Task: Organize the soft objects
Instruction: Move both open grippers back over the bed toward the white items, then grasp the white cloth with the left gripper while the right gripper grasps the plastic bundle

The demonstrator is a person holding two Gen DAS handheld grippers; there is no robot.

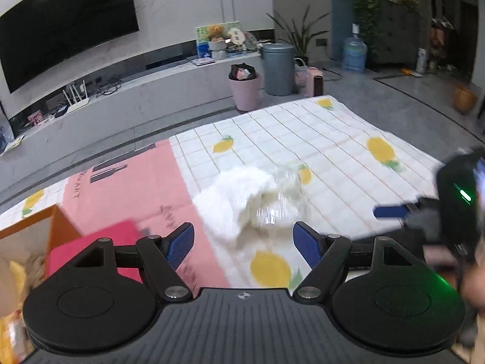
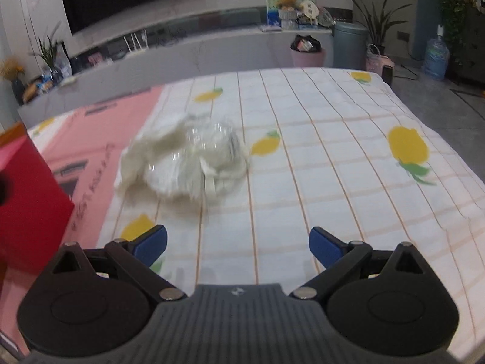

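Note:
A white fluffy soft object partly wrapped in clear plastic [image 1: 245,203] lies on the lemon-print cloth [image 1: 333,139], just ahead of my open, empty left gripper [image 1: 244,245]. In the right wrist view the same bundle [image 2: 185,157] lies ahead and to the left of my open, empty right gripper [image 2: 238,245]. The right gripper also shows in the left wrist view at the right edge [image 1: 391,212], to the right of the bundle. The images are blurred by motion.
An open cardboard box [image 1: 27,242] holding soft items stands at the left, with a red box [image 2: 27,206] beside it. A pink printed sheet [image 1: 130,188] covers the table's left part. Beyond the table are a TV console, a pink bin [image 1: 245,88] and a grey bin [image 1: 277,66].

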